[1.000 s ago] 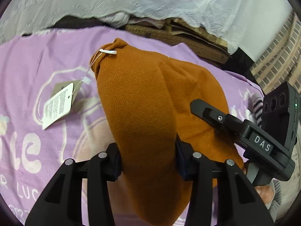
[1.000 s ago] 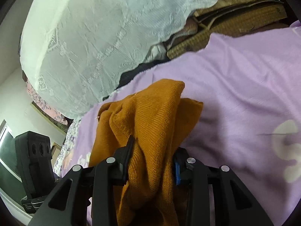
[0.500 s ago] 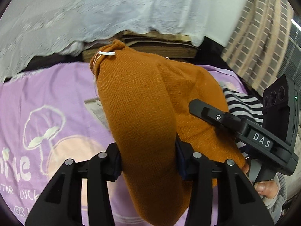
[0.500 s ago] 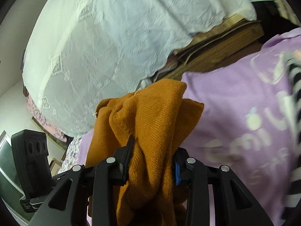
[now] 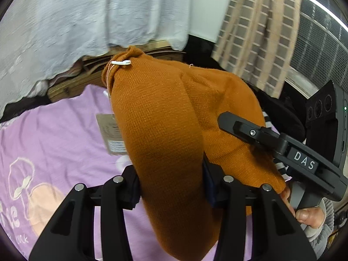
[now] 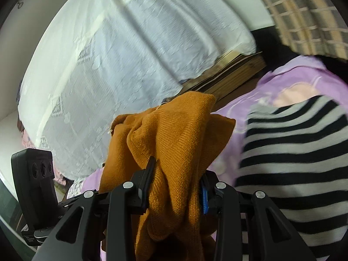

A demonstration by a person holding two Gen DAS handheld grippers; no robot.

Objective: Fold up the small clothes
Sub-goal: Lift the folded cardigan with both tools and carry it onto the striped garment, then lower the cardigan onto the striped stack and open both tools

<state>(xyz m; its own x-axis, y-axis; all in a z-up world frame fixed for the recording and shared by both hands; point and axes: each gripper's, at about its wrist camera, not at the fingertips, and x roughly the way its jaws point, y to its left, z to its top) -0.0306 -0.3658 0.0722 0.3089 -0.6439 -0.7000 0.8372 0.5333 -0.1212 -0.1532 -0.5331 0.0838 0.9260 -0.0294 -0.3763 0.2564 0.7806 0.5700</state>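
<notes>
White lace curtain (image 6: pixel 121 65) hangs behind a bed covered with a lilac printed sheet (image 5: pixel 54 134), and a checked curtain (image 5: pixel 261 32) hangs to one side. Above the sheet, an orange knit garment (image 5: pixel 165 130) is held bunched in the air between both tools. The left gripper (image 5: pixel 171 187) is clamped on a thick fold of the knit, its pads pressed into the fabric on either side. The right gripper (image 6: pixel 174 187) likewise pinches a crumpled wad of the same garment, with cloth bulging above and below the jaws. A white plastic fastener (image 5: pixel 120 62) sits at the garment's far end, and a paper hang tag (image 5: pixel 111 132) dangles beside it over the sheet. A black-and-white striped garment (image 6: pixel 293 163) lies on the sheet to the right of the orange one. A person's hand (image 5: pixel 304 213) grips the right tool's handle.
</notes>
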